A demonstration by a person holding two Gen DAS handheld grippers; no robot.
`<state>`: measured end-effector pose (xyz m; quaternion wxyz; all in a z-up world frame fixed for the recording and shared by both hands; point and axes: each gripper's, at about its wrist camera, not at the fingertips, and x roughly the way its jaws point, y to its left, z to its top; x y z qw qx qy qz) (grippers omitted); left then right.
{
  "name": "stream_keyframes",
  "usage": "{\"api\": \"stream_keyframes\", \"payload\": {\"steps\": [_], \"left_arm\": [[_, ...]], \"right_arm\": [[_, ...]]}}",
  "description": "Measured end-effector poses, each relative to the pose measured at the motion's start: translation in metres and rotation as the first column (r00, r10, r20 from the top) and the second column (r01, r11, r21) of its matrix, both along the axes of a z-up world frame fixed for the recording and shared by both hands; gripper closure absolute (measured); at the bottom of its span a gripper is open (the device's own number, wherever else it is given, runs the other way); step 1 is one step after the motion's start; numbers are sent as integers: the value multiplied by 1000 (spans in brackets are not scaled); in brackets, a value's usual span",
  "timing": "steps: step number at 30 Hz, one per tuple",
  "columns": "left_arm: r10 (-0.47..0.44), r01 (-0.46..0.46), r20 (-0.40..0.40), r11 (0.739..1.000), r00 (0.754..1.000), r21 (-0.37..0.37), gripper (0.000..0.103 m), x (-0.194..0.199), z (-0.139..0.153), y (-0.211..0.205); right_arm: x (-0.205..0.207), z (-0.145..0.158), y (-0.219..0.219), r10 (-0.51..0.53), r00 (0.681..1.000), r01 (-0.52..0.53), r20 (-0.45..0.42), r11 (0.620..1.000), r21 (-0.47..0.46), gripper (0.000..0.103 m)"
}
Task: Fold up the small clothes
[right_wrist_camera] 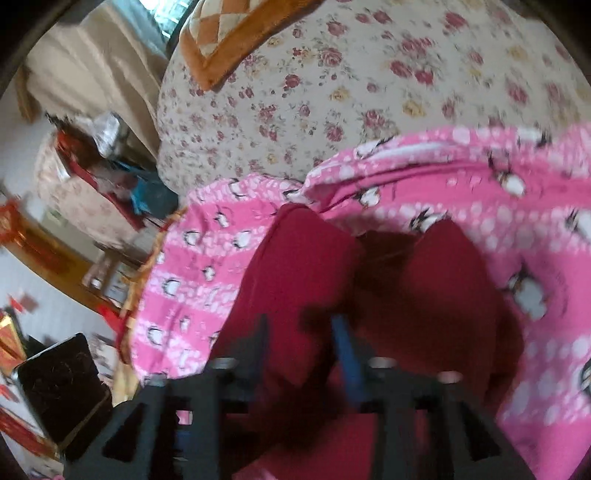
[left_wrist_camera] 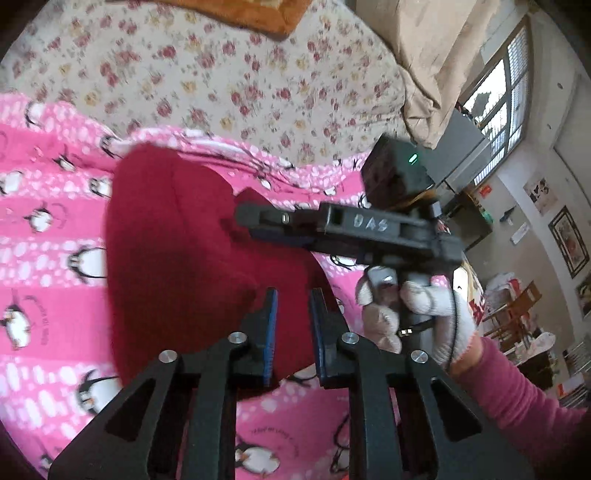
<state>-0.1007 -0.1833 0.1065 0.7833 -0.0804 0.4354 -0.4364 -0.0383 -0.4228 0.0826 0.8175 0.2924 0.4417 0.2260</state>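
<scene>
1 dark red garment (left_wrist_camera: 177, 251) is lying on 1 pink penguin-print blanket (left_wrist_camera: 44, 258). The right tongs (left_wrist_camera: 255, 221), marked "DAS", are standing open over it. The left tongs (left_wrist_camera: 293, 310) are standing narrow, gripping nothing.

Black left gripper (left_wrist_camera: 292, 295) with blue pads and silver screws; white knit glove (left_wrist_camera: 443, 317), pink sleeve (left_wrist_camera: 517, 391).

Garment on blanket, on bedspread

The garment (left_wrist_camera: 177, 251) is laid on the blanket (left_wrist_camera: 48, 266); the bedspread (left_wrist_camera: 221, 81) lies beyond, the cushion (left_wrist_camera: 240, 14) farthest.
</scene>
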Motion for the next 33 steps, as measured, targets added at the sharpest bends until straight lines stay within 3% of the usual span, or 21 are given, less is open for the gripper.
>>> {"api": "stream_keyframes", "payload": {"steps": [5,9,13,17,25,26,30,33], "left_arm": [[34,-37,49,997,998,69,88,-2,-4,25],[74,-72,-16,993,997,91,88,8,-31,42],[87,-81,-72,994,994,79,88,14,-53,52],[79,-72,-80,994,994,82,88,14,-60,49],[98,-89,-85,991,992,105,88,16,-64,47],[100,-91,-85,990,991,105,88,16,-62,47],[80,-74,-68,992,994,98,88,15,-47,44],[78,-76,-28,995,997,72,88,15,-29,40]], "right_arm": [[3,-19,20,39,999,-37,-31,996,81,56],[6,-27,38,53,996,-52,-76,998,19,54],[-8,-25,27,-2,998,4,-66,1000,28,53],[-15,-34,21,26,996,-21,-82,998,60,41],[7,-53,59,99,994,-94,-35,989,113,34],[9,-55,61,88,996,-83,-29,989,126,35],[10,-56,59,34,999,-32,-16,992,123,69],[-4,-28,54,30,997,-31,77,999,9,75]]}}
